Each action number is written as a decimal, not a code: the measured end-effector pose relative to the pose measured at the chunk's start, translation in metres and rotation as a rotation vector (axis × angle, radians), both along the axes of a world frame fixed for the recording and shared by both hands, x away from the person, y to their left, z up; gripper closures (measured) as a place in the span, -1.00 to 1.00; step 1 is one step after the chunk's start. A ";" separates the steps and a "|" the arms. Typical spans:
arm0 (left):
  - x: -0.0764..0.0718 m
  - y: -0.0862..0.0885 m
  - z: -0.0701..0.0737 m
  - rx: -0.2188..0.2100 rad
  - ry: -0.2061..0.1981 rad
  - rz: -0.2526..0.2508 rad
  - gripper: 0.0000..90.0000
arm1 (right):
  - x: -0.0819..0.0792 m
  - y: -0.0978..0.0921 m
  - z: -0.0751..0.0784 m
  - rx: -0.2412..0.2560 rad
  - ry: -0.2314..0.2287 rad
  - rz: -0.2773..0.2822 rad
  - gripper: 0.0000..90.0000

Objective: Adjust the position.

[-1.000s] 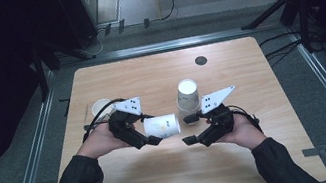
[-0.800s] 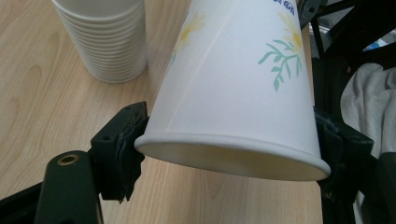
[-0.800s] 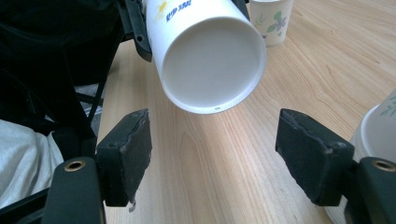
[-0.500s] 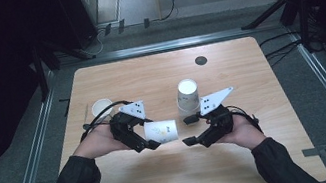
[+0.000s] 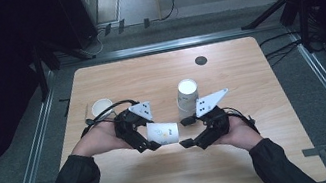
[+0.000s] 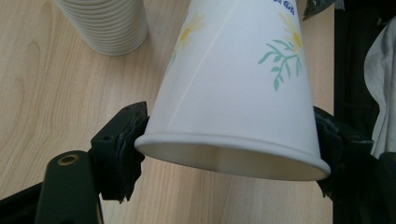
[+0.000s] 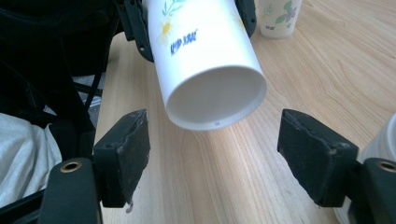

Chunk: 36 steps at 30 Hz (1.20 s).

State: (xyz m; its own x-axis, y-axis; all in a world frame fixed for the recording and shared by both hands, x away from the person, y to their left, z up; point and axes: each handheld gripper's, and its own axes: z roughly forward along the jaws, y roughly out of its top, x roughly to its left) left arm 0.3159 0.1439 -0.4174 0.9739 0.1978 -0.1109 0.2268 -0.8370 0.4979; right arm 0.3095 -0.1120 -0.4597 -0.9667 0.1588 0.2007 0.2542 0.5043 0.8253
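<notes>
two loose cups (image 5: 162, 133) (image 5: 102, 107), one stack (image 5: 186, 97)

The paper cup (image 6: 233, 88) has its base cut off by the left gripper view's top edge, as is the cup stack (image 6: 105, 23)

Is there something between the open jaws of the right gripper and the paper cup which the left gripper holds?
No. In the right gripper view, bare wooden table shows between the right gripper and the paper cup.

- From above we look forward and down on the table (image 5: 263, 155)
- Each gripper camera sits close, facing the other; both share the paper cup (image 6: 233, 88)
</notes>
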 end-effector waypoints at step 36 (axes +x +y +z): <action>0.006 -0.030 -0.011 0.136 0.016 -0.073 -0.51 | 0.003 0.031 -0.012 -0.065 -0.008 0.052 -0.27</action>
State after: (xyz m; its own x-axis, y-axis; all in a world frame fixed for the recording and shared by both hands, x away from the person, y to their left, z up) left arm 0.3216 0.1136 -0.4285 0.9845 0.1412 -0.1037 0.1702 -0.9109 0.3758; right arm 0.3128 -0.0806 -0.4719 -0.9756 0.1203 0.1835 0.2192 0.5690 0.7926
